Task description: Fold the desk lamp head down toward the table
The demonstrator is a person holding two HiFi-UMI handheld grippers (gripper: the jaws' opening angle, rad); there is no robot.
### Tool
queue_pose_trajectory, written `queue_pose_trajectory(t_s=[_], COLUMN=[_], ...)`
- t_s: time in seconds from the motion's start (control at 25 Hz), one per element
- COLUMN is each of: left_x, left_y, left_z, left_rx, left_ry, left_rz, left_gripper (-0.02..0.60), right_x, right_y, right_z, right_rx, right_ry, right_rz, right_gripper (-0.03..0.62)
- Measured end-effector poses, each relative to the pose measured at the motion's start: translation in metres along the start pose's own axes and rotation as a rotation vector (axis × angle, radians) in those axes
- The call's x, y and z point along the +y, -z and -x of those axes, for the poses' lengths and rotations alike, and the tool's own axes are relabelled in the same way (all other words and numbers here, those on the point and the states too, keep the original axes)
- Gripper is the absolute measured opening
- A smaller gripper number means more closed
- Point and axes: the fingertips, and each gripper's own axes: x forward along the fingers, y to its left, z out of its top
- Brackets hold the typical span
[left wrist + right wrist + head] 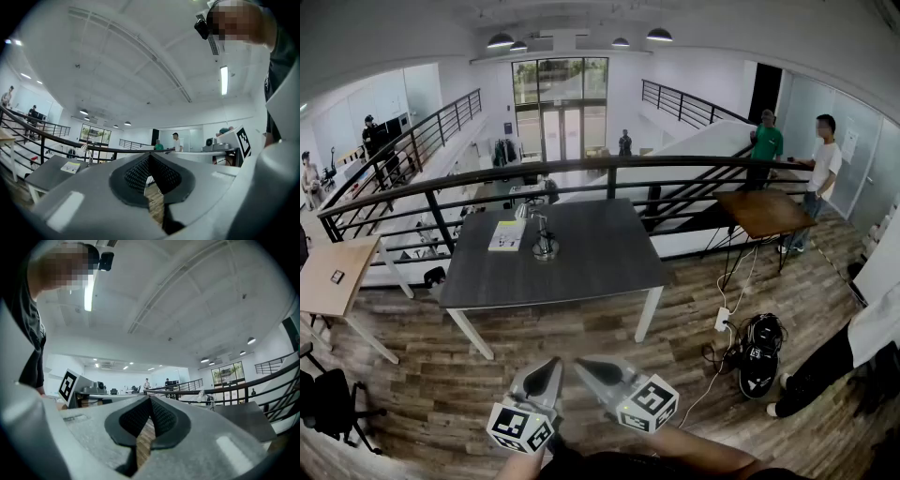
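The desk lamp (544, 238) stands on the left part of a dark grey table (600, 253), its head up on a thin arm. Both grippers hang over the wood floor, well short of the table's front edge and apart from the lamp. My left gripper (551, 364) is shut with nothing in it, its pads meeting at the tip (149, 155). My right gripper (583, 364) is shut and empty too (150, 398). The lamp (87, 151) shows small and far off in the left gripper view, and the lamp (205, 397) is just as distant in the right gripper view.
A pale booklet (507, 234) lies beside the lamp. A black railing (609, 169) runs behind the table. A wooden table (766, 211) stands at the right, another (333, 277) at the left. Cables and a black bag (759, 354) lie on the floor. People stand at the far right (820, 178).
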Motion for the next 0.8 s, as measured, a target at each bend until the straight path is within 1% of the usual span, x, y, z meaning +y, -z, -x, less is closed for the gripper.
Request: queue_pose_trajectory(t_s=[0.2,0.44,0.64,0.8], left_x=[0.011,0.034,0.073,0.116], left_y=[-0.011,-0.005,-0.004,-0.003], left_z=[0.001,0.0,-0.003,-0.006], left_rx=[-0.002,0.015,0.021,0.028], left_ry=[-0.002,0.012,0.02,0.031], left_rz=[0.007,0.008,0.019,0.028], left_gripper=[0.002,0.002,0.002,0.002], right_x=[-0.001,-0.005,-0.015,-0.027], right_y=[0.001,0.007,0.013,0.021], right_z=[-0.013,-0.036,-0.068,-0.112], right_rx=[-0.004,-0.01,-0.016,0.006], right_ry=[0.002,-0.008,-0.01,0.002], right_rz=[-0.003,-0.023,-0.041,-0.052], right_gripper=[0.0,0.0,0.002,0.001])
